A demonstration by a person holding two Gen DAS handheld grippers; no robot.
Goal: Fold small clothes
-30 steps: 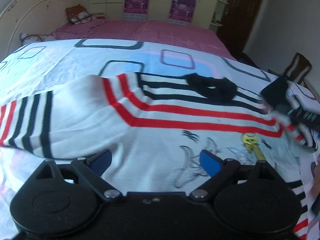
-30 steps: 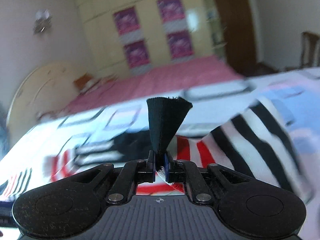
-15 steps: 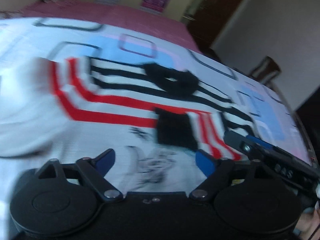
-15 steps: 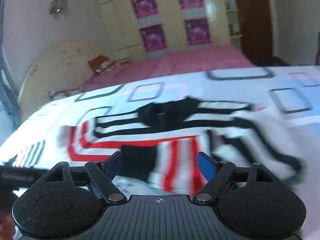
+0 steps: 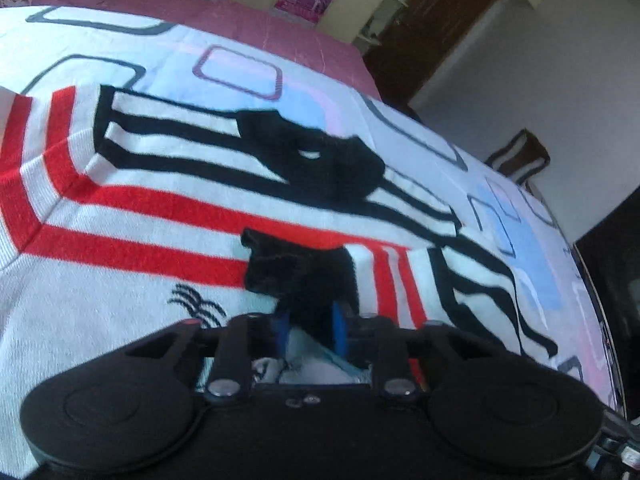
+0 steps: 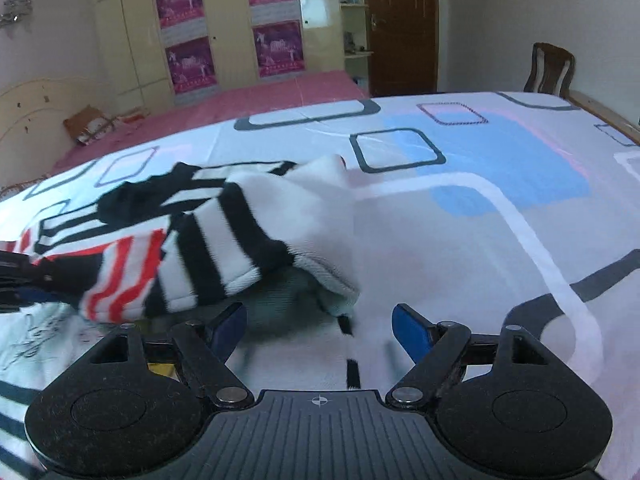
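A white knitted sweater [image 5: 160, 240] with red and black stripes and a black collar [image 5: 320, 168] lies flat on the bed. One striped sleeve [image 6: 224, 248] is folded across its front, ending in a black cuff [image 5: 296, 268]. My left gripper [image 5: 310, 320] is shut on that cuff, and it also shows at the left edge of the right wrist view. My right gripper [image 6: 318, 326] hangs just before the fold of the sleeve at the shoulder. Its jaws are closing, with only flat white fabric below the gap and nothing pressed by the pads.
The bed sheet [image 6: 480, 200] is white with blue, pink and grey rectangles. A pink bedspread [image 6: 240, 104] covers the far part. A wooden chair [image 6: 550, 68] stands beyond the bed's right edge, near a brown door [image 6: 400, 24] and a wardrobe with posters [image 6: 276, 44].
My right gripper let go of the black cuff, leaving the sleeve folded over the sweater, and moved right to the shoulder. My left gripper came across and shut on the cuff.
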